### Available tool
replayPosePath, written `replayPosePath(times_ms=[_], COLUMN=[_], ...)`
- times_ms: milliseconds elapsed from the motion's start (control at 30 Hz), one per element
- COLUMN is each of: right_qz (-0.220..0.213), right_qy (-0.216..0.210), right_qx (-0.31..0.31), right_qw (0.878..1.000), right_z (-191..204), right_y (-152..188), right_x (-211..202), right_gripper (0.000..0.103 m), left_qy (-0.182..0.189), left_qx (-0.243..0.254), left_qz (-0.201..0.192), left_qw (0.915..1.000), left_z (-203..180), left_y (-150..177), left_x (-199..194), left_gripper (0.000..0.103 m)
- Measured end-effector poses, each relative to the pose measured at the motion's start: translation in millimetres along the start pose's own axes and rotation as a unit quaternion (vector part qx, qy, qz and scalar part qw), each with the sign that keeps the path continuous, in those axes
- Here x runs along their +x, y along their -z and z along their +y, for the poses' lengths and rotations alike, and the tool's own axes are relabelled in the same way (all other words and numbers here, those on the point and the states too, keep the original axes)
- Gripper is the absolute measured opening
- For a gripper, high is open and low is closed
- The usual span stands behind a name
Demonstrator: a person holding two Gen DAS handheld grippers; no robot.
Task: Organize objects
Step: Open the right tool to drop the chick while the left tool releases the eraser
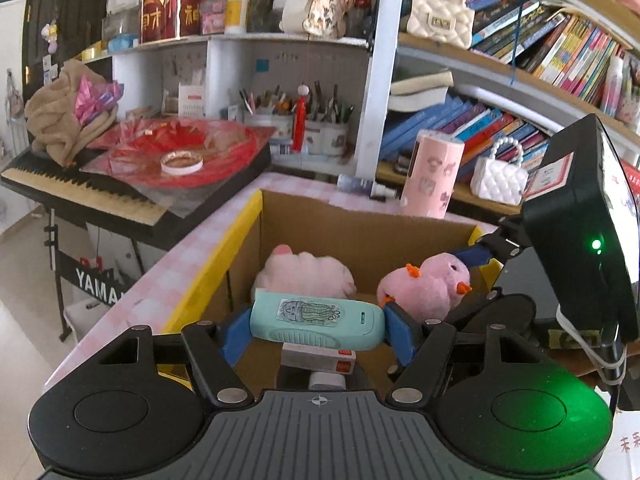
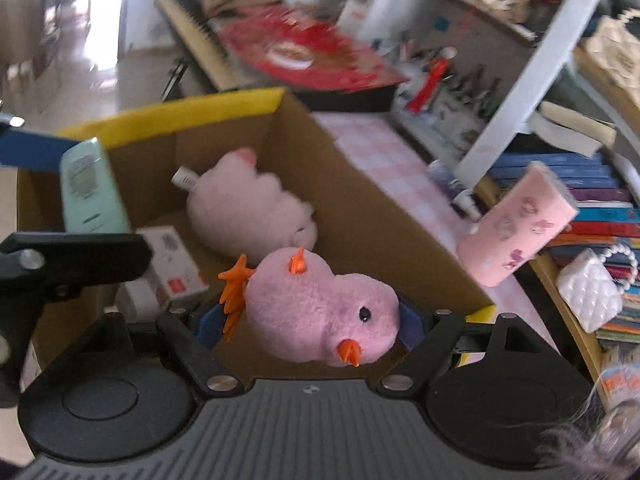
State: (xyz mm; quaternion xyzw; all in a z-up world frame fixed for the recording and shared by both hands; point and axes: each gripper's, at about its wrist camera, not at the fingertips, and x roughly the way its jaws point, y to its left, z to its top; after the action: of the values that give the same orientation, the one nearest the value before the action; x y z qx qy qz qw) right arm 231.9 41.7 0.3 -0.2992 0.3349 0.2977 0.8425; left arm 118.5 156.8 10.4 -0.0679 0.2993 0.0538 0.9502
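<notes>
The left gripper (image 1: pixel 318 326) grasps a mint-green device (image 1: pixel 316 324) by its two ends, above the open cardboard box (image 1: pixel 360 224). The right gripper (image 2: pixel 310 320) clamps a pink plush chick (image 2: pixel 320 312) over the same box, w/ a pale pink plush (image 2: pixel 248 212) and a small white carton (image 2: pixel 170 264) lying inside.

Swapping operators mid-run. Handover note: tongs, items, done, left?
Left tongs: shut on the mint device, held crosswise over the box.
Right tongs: shut on the pink chick, also over the box.
Done: pink plush and a small white carton already lie in the box.
Left: drop both held items in. Pink canister and small bottle still sit on the table; whether they belong in the box is unclear.
</notes>
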Motion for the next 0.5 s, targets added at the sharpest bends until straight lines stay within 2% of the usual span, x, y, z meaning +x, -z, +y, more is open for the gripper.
replayPosePath(times_ms=[233, 400, 500], right_qz=[0.031, 0.010, -0.010], right_qy=[-0.012, -0.008, 0.011], right_qx=[0.011, 0.031, 0.039], right_qw=[0.999, 0.999, 0.999], right_z=[-4.5, -4.9, -3.5], right_y=[3.7, 11.7, 16.6], right_x=[7.0, -9.9, -29.9], right_gripper=[0.084, 0.084, 0.084], left_qy=[0.008, 0.025, 0.036], left_qx=[-0.011, -0.031, -0.039], left_qz=[0.017, -0.006, -0.026], left_qw=[0.9998, 0.9992, 0.9982], left_z=[-1.2, 1.4, 1.9], left_y=[2.4, 2.5, -1.6], left_x=[4.3, -6.5, -16.4], left_gripper=[0.069, 0.071, 0.075])
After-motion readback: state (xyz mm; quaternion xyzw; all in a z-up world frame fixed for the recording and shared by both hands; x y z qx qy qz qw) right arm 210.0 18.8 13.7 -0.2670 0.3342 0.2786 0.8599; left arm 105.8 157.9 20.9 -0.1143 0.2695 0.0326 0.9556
